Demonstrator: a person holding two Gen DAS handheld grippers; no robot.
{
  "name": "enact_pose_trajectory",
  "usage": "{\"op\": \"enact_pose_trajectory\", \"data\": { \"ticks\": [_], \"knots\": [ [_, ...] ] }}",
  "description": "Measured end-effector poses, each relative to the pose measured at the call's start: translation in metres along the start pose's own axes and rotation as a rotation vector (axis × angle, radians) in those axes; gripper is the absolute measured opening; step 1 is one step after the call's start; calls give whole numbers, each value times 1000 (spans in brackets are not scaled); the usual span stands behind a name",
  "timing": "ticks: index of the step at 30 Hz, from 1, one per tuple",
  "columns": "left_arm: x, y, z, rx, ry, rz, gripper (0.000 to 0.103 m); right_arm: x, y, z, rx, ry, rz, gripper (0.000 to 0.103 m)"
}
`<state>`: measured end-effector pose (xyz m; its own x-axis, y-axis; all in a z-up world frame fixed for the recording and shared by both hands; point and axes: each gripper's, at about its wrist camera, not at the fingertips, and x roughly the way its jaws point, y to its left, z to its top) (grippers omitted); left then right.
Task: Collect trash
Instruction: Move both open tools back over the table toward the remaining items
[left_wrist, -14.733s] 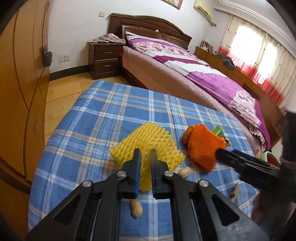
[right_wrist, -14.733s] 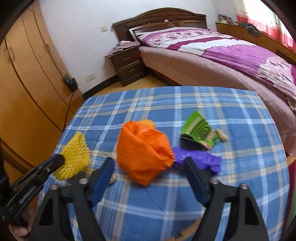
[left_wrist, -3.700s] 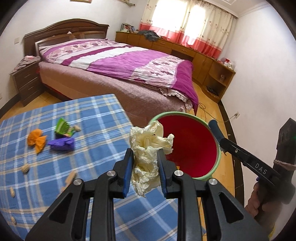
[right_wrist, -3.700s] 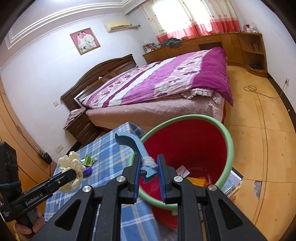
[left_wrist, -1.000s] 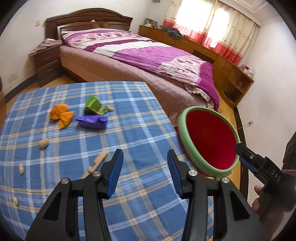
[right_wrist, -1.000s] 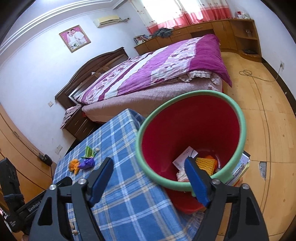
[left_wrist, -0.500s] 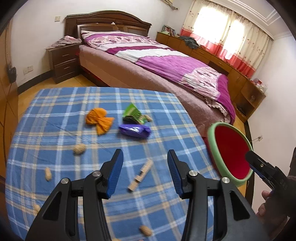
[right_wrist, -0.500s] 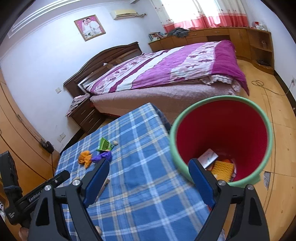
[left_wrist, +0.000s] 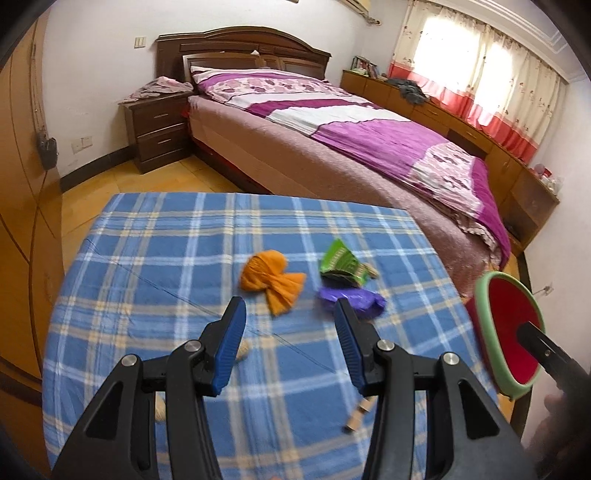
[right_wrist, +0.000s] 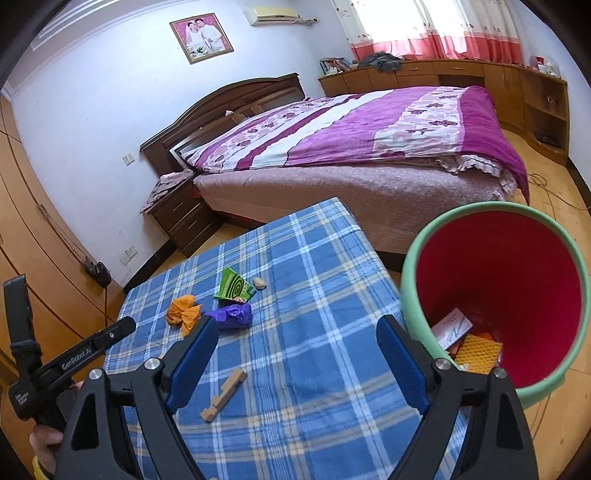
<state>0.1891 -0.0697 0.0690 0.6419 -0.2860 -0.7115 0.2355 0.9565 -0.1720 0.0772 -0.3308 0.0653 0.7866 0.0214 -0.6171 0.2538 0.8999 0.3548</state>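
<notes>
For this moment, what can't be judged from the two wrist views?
- Bin contents: right wrist view shows only a card and yellow mesh; the rim hides the rest. Left wrist view shows no contents.
- Peanuts: left wrist view, mostly behind the left gripper, so their count is unclear.
- Wooden clip: left wrist view, blurred and partly covered; clearer in the right wrist view.
- Green wrapper: print too small to read.

A bed with a purple floral quilt (right_wrist: 369, 125) fills twelve to two o'clock. A dark wooden nightstand (left_wrist: 157, 131) stands at its ten o'clock side. A framed portrait (right_wrist: 201, 37) and an air conditioner (right_wrist: 273, 15) hang at twelve o'clock.
</notes>
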Motion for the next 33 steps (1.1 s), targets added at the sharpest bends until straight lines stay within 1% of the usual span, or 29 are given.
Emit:
{"op": "enact_pose_trajectory", "data": {
  "ticks": [11,12,13,15,26,31,33],
  "knots": [
    [37,19,16,-8,28,45,50,41,-2,12,14,14,-7,89],
    [42,19,17,-6,36,51,53,45,-2,14,15,17,-8,89],
    [46,20,19,-4,41,56,58,48,-1,14,16,19,-6,89],
    [55,21,21,-2,44,65,60,54,0,16,16,21,1,89],
    [98,21,28,-12,111,69,61,77,-10,15,35,52,13,89],
    [119,19,28,1,143,93,61,80,-15,14,48,60,9,89],
    [125,18,27,-3,156,92,61,81,-17,13,49,61,6,89]
  ]
}}
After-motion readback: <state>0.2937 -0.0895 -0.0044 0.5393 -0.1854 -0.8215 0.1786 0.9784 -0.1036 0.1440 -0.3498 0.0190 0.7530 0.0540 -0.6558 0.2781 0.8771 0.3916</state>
